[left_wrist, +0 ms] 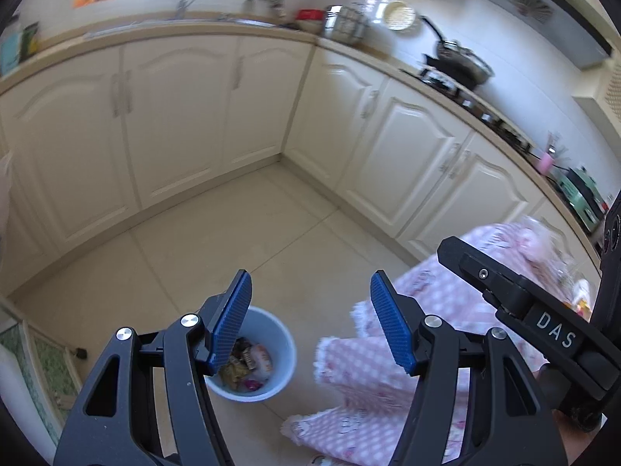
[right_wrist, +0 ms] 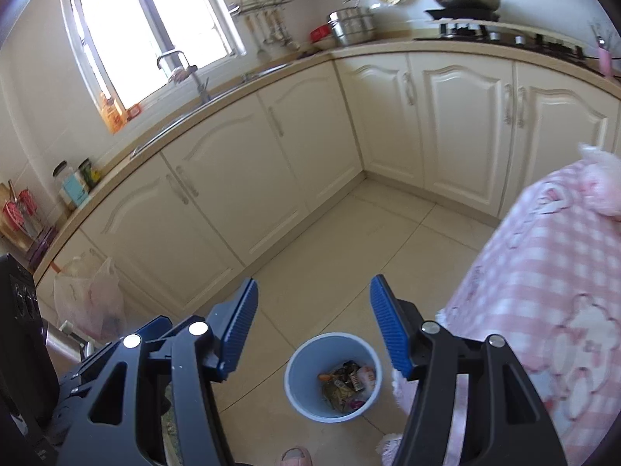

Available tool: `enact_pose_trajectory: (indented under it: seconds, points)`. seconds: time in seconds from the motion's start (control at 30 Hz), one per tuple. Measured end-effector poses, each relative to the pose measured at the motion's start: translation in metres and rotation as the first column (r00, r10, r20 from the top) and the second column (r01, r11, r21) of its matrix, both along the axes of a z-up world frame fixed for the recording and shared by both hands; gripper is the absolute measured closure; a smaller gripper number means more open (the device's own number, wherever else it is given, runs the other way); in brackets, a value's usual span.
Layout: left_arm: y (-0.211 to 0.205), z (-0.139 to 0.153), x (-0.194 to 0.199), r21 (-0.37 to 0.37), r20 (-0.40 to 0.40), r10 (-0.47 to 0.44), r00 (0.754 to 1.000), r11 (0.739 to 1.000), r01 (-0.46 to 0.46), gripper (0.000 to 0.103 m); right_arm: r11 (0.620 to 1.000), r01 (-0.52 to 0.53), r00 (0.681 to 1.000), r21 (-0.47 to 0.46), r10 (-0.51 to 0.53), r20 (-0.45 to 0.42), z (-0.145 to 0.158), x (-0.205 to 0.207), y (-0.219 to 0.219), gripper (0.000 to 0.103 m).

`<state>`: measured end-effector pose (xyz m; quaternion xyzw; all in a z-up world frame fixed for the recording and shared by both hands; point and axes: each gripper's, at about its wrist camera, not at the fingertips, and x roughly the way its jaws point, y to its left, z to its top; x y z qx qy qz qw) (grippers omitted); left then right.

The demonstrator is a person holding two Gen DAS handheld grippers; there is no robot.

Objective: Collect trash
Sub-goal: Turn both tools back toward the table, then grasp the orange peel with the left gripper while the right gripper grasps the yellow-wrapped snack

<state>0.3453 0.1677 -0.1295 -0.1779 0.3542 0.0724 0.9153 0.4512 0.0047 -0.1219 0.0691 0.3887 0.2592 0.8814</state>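
A light blue bin [left_wrist: 279, 353] [right_wrist: 310, 353] stands on the tiled floor below both grippers, with several crumpled wrappers [left_wrist: 248, 365] [right_wrist: 345, 384] lying inside. My left gripper [left_wrist: 310, 318] hangs high above it, open, with nothing between its blue pads. My right gripper [right_wrist: 313, 322] also hovers above the bin, open and empty. The right gripper's black body [left_wrist: 524, 303] shows at the right of the left wrist view.
A table with a pink checked cloth [left_wrist: 446, 310] [right_wrist: 543, 291] stands right of the bin. Cream cabinets [left_wrist: 194, 116] [right_wrist: 271, 155] line the corner, with a sink, pots and a stove on the counter. A plastic bag [right_wrist: 89, 299] hangs at the left. A pink slipper [right_wrist: 297, 456] is at the bottom edge.
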Motion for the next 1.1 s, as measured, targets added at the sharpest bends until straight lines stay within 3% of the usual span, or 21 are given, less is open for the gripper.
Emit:
enact_pose_trajectory:
  seconds: [0.2,0.37,0.47,0.67,0.73,0.87,1.1]
  points:
    - [-0.075,0.021,0.009,0.025,0.038,-0.143,0.989,0.99,0.142,0.042,0.99,0.143,0.988,0.014,-0.143,0.065,0.026,-0.011,-0.099,0.043]
    - [-0.153,0.032,0.023,0.048,0.051,-0.28,0.959,0.959,0.278,0.042,0.952,0.306,0.945,-0.003,-0.303,0.126,0.042,-0.023,-0.199,0.043]
    - [-0.201,0.036,0.033,0.064,0.049,-0.361,0.931,0.932,0.357,0.042,0.917,0.4,0.907,-0.009,-0.394,0.149,0.048,-0.029,-0.258,0.043]
    - [-0.299,0.036,0.054,0.109,0.024,-0.525,0.851,0.847,0.52,0.042,0.836,0.548,0.831,-0.022,-0.54,0.132,0.038,-0.035,-0.361,0.043]
    - [-0.326,0.031,0.06,0.124,-0.012,-0.568,0.823,0.816,0.565,0.042,0.817,0.576,0.814,-0.026,-0.57,0.111,0.029,-0.033,-0.383,0.043]
    - [-0.36,0.023,0.072,0.143,-0.051,-0.608,0.793,0.781,0.608,0.042,0.795,0.604,0.797,-0.051,-0.602,0.048,0.012,-0.022,-0.416,0.043]
    - [-0.396,0.004,0.1,0.152,-0.105,-0.629,0.77,0.755,0.638,0.042,0.815,0.575,0.812,-0.075,-0.579,-0.071,-0.021,0.01,-0.433,0.043]
